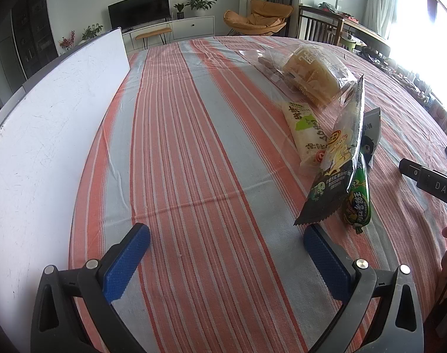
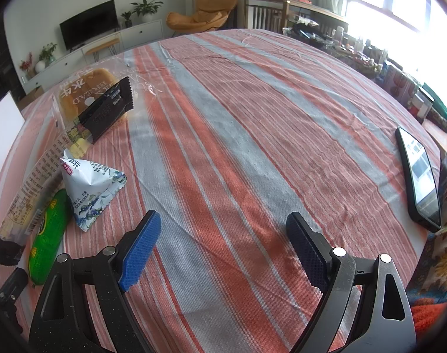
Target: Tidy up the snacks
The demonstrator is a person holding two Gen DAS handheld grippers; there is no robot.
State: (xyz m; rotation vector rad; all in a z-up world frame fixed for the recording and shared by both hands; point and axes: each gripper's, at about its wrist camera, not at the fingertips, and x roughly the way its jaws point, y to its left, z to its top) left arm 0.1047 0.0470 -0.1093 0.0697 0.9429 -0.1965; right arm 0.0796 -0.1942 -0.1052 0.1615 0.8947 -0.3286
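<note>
Snack pile at 2 o'clock of left gripper (image 1: 226,253): clear bread bag (image 1: 309,73), green sausage (image 1: 357,203), dark frog-print packet (image 1: 335,161). Both left and right gripper (image 2: 223,250) gape wide, holding nothing, over striped tablecloth (image 1: 194,147).

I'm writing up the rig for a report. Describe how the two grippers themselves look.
Left gripper: black plastic frame with triangular cut-outs and round silver pivot pins; both fingers carry flat blue pads with a fine dimpled grip texture. Right gripper: the same black frame, pins and blue textured fingers. No cables or sleeves show. The right unit's black body bears white letters "DAS".
</note>
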